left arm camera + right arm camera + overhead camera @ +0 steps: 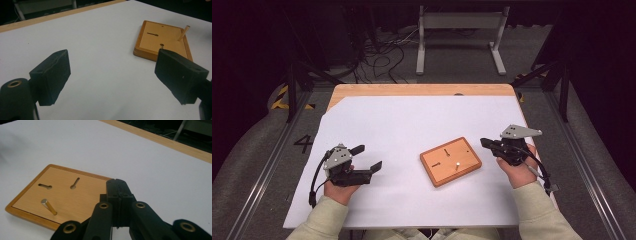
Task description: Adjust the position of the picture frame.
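Observation:
A wooden board point(450, 161) with a raised rim lies on the white sheet, right of the table's middle. One metal peg point(457, 163) stands in it near its right side; two keyhole slots point(446, 151) are cut in its face. My left gripper point(368, 159) rests low at the left, jaws wide apart with nothing between them, the board point(162, 40) and peg point(183, 33) ahead at its right. My right gripper point(484, 142) is just right of the board, jaws pressed together and empty, with the board point(57, 195) and its peg point(48, 206) below to the left.
A white sheet point(412, 125) covers most of the wooden table, whose bare edge point(422, 90) runs along the far side. Beyond it stand a metal frame point(459, 35) and loose cables point(382, 57) on the floor.

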A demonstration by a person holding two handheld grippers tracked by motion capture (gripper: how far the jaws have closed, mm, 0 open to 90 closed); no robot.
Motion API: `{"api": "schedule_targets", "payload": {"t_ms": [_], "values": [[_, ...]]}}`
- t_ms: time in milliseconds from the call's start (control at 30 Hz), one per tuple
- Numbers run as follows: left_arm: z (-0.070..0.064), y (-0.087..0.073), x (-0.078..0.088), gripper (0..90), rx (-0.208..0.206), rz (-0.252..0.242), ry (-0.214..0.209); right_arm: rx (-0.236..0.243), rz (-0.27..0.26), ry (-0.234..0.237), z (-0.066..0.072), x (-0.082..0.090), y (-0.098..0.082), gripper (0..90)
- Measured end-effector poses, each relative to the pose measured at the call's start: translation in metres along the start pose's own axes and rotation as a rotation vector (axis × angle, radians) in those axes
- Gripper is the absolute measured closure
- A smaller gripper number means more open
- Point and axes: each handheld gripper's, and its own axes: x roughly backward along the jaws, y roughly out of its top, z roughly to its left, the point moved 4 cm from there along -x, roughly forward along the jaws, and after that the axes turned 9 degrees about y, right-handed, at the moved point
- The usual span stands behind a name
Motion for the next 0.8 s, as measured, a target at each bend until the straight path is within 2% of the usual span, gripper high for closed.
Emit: {"api": "schedule_targets", "payload": {"t_ms": [100, 233, 467, 800], "values": [[-0.001, 0.000, 0.000, 13.5, 0.000, -0.001, -0.003, -0.010, 0.002, -0.010, -0.003, -0.002, -0.002, 86.6], [-0.001, 0.000, 0.000, 13.5, 0.000, 0.003, -0.001, -0.017, 0.031, -0.032, -0.009, -0.008, -0.005, 89.8], [-0.001, -0.001, -0.001, 13.7, 0.003, 0.010, 0.003, -0.048, 0.134, -0.068, -0.019, -0.024, -0.017, 90.0], [-0.001, -0.002, -0.002, 13.9, -0.007, 0.021, 0.003, -0.065, 0.274, -0.054, -0.021, -0.042, -0.037, 90.0]]}}
